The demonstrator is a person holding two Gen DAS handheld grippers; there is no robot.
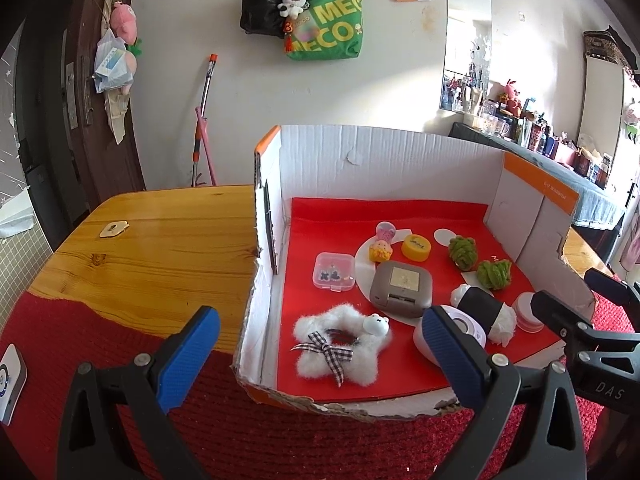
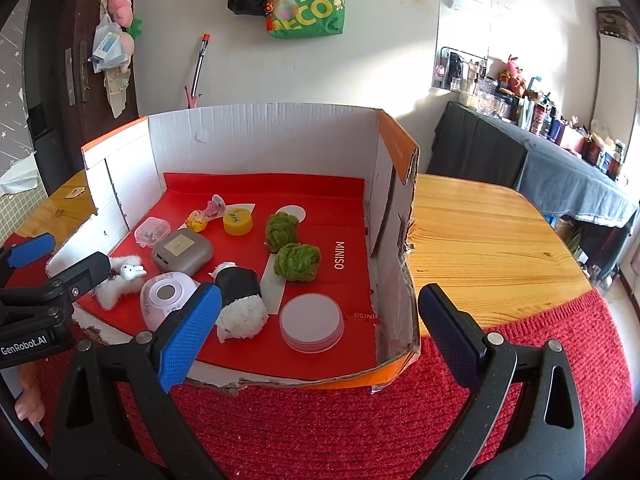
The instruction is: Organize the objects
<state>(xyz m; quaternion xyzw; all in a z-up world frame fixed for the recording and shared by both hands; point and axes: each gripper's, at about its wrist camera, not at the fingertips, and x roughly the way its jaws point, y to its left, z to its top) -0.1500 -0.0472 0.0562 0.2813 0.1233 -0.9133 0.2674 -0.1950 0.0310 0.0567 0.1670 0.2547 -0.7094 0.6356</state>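
Both grippers hang above the near edge of a cardboard box (image 1: 384, 148), their blue-padded fingers spread wide apart with nothing between them. The left gripper (image 1: 320, 354) sits over the box's near-left corner: its left finger is outside the box above the red knitted mat (image 1: 248, 436), its right finger in front of a round white device (image 1: 466, 330) lying on the red liner (image 1: 320, 224). The right gripper (image 2: 320, 336) sits over the near-right corner, with its left finger inside the box line and its right finger outside, above the wooden table (image 2: 480, 232).

Just ahead of the left gripper lies a fluffy white star clip (image 1: 340, 344) with a checked bow and a small white bunny (image 1: 376, 325) at its upper edge. Beyond it stand a clear plastic case (image 1: 334, 273) and a grey-brown square case (image 1: 402, 288), close together. Farther back are a yellow cupcake figure (image 1: 380, 250), a pink figure (image 1: 385, 232) and a yellow round lid (image 1: 416, 247).

Directly ahead of the right gripper's left finger is a black-and-white plush roll (image 2: 240, 296), and just to its right a flat round white container (image 2: 312, 322), nearest the gap between the fingers. Two green fuzzy balls (image 2: 296, 262) sit farther in, one behind the other, well apart from the right wall.
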